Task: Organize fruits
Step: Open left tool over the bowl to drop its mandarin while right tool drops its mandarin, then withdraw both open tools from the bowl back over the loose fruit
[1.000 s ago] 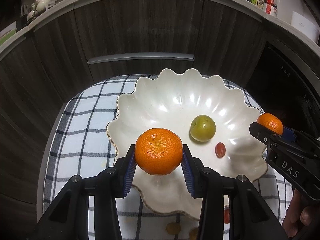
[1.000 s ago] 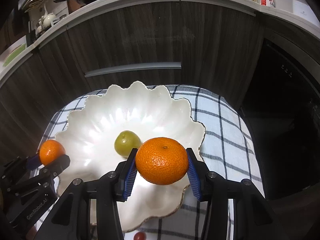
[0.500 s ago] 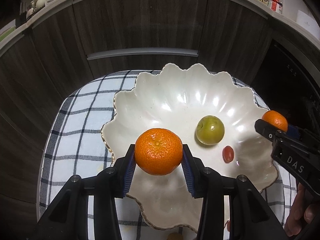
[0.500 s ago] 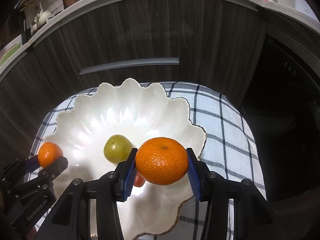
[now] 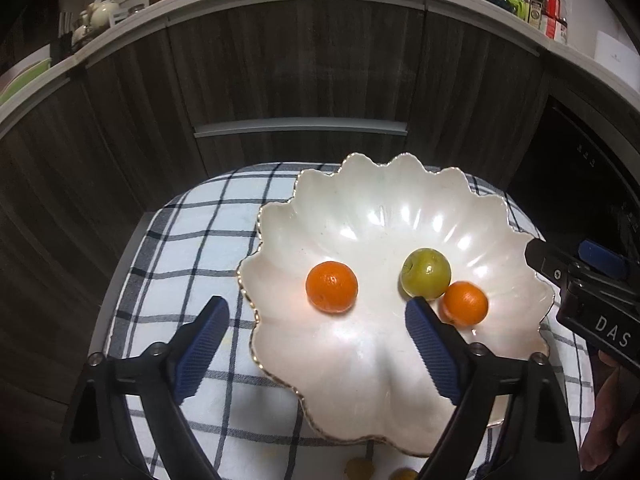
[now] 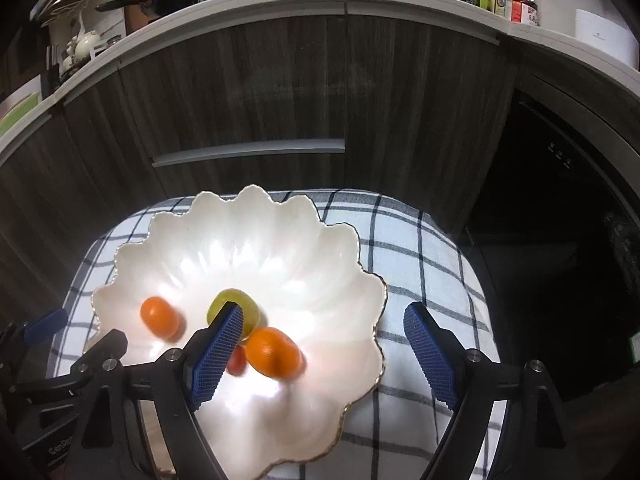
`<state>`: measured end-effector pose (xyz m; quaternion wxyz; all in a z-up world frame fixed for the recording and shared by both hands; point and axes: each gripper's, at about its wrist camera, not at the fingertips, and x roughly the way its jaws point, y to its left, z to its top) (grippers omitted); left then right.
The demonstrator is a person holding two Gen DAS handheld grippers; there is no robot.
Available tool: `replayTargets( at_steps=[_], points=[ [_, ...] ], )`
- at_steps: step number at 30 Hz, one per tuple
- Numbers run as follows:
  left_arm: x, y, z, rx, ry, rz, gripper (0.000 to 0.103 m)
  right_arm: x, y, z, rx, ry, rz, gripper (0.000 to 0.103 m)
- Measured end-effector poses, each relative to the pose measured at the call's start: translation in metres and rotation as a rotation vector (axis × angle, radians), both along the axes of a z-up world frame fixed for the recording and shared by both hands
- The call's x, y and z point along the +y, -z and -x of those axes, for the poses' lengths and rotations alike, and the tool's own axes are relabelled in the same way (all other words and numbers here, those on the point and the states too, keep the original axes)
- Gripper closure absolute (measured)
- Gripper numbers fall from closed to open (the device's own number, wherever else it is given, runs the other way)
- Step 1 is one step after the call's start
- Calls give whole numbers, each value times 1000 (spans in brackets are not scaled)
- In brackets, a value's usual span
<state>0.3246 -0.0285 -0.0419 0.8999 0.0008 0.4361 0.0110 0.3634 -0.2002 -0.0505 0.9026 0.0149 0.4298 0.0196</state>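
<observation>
Both grippers, left (image 5: 316,344) and right (image 6: 324,354), are opening wide and empty, having released their two oranges (image 5: 331,287) (image 5: 465,303) into the bowl (image 5: 360,216) beside the green fruit (image 5: 426,273); placement appears complete.

Left gripper (image 5: 316,346): jaws are opening, nothing between them now; earlier clamped on a tangerine.
Right gripper (image 6: 324,350): jaws are opening, empty too; earlier held the other tangerine.
Left tangerine (image 5: 331,287): now lies in the bowl (image 5: 360,380).
Right tangerine (image 6: 273,353): now in the bowl, blurred, beside the green fruit (image 5: 426,277).
</observation>
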Motion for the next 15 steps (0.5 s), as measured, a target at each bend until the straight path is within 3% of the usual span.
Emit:
replayTargets(
  at_steps=[15],
  points=[
    [3,-37,35,-72,-2,4,8,-2,-33,37,-50,4,-10,20]
  ],
)
